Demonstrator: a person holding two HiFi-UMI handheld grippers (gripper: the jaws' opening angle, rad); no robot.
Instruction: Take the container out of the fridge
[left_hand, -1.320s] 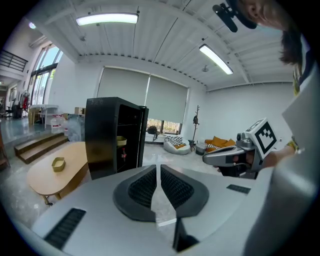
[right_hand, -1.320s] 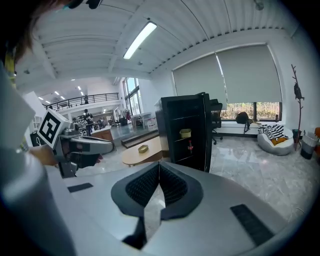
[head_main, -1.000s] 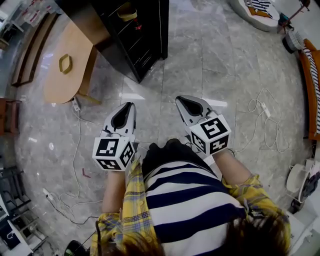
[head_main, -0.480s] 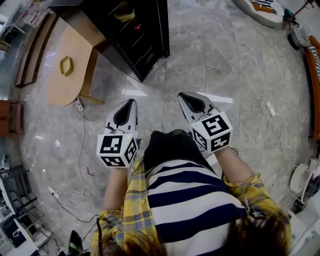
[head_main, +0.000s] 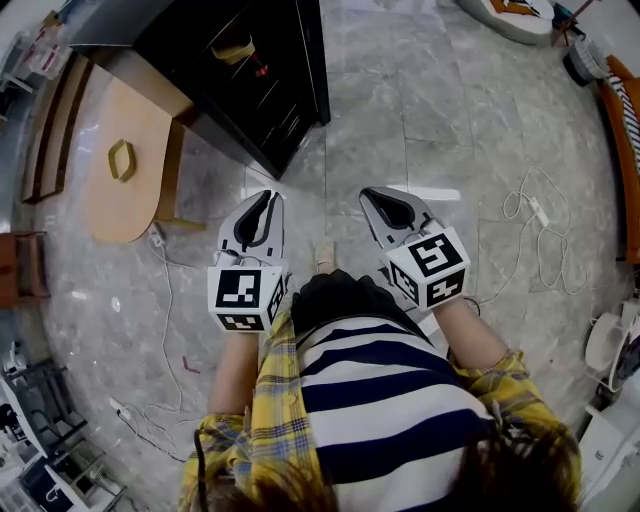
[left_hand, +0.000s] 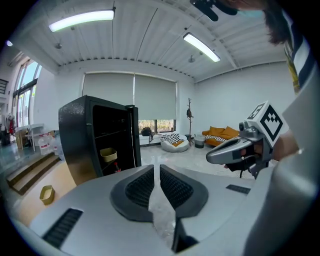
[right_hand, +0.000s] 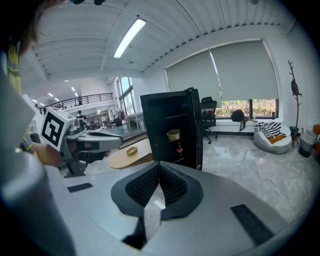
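Note:
The black fridge stands open ahead of me, a little to the left. A small yellow container sits on one of its shelves, and it also shows in the left gripper view and the right gripper view. A red bottle stands on the shelf below. My left gripper and right gripper hang side by side over the marble floor, well short of the fridge. Both are shut with nothing between their pads.
A low wooden table with a yellow hexagonal dish stands left of the fridge. Cables lie on the floor at the left and right. An orange sofa and a striped beanbag are far back.
The fridge has come nearer and now lies more squarely ahead. The left gripper has shifted right, closer to the right one. A foot now shows between them.

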